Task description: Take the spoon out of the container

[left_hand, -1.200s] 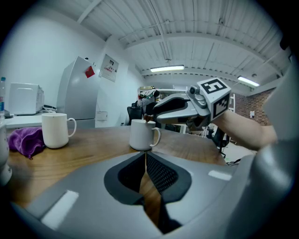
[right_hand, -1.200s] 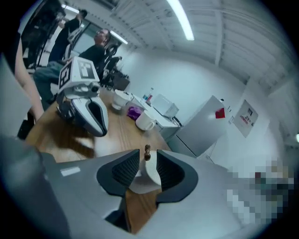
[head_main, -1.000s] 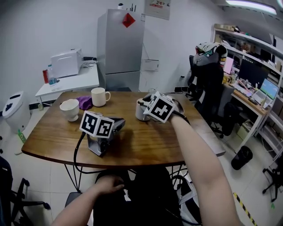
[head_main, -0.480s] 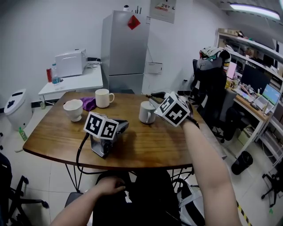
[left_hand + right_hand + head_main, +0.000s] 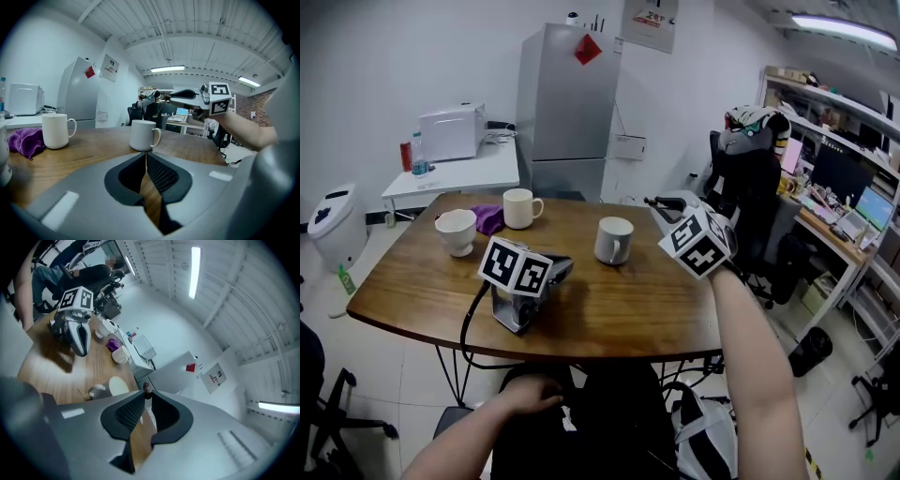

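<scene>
Head view: R gripper [image 5: 673,210] is raised past the table [image 5: 412,281] edge with the forearm extended, to the right of the mug [image 5: 613,240]. The spoon [image 5: 656,201] is out of the mug and clear of it. L gripper [image 5: 559,269] lies on the table, unheld; L hand [image 5: 530,394] is in the lap.

Left gripper view: jaws pressed together, empty.

Right gripper view: jaws have just been closing and pinch a dark stem, prob. the spoon.

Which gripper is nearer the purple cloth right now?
Left. The left gripper rests on the table near the purple cloth; the right gripper, holding the spoon, is raised beyond the grey mug, farther right.
</scene>
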